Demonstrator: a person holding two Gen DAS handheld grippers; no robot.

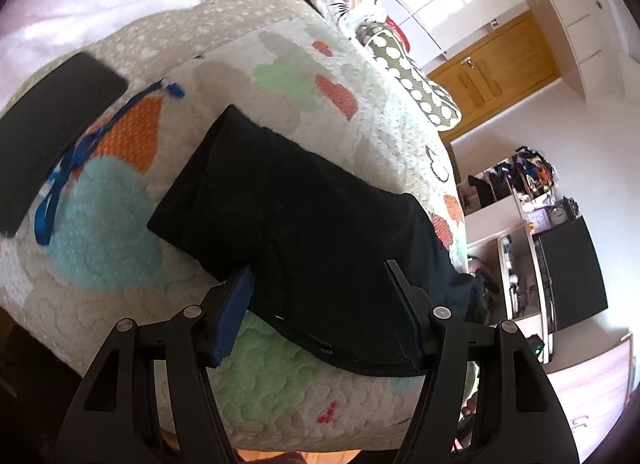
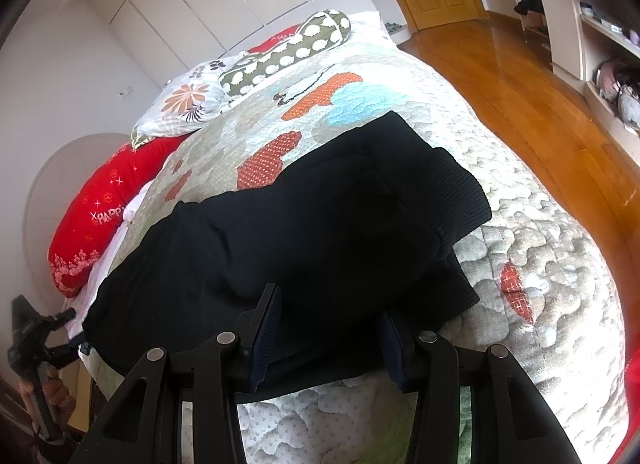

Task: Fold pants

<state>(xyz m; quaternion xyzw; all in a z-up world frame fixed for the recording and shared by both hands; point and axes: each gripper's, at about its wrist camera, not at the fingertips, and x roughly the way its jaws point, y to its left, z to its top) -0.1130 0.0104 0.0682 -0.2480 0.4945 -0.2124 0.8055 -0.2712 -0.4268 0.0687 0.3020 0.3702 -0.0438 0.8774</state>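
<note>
Black pants (image 1: 304, 215) lie folded into a thick strip across a patterned quilt (image 1: 280, 75) on a bed. In the right wrist view the pants (image 2: 300, 232) run from lower left to upper right, with the ribbed waistband (image 2: 460, 191) at the right end. My left gripper (image 1: 318, 300) is open, and the near end of the strip fills the gap between its fingers. My right gripper (image 2: 330, 328) is also open. Its fingers stand over the pants' near edge, and the cloth between them lies flat. A hand (image 2: 54, 392) shows low at the left by the bed's edge.
A flat black slab (image 1: 52, 131) and a blue strap (image 1: 68, 167) lie on the quilt left of the pants. A red pillow (image 2: 96, 215), a floral pillow (image 2: 188, 103) and a spotted bolster (image 2: 288, 51) sit at the bed's head. Wooden floor (image 2: 520, 95) and shelves (image 2: 580, 23) lie to the right.
</note>
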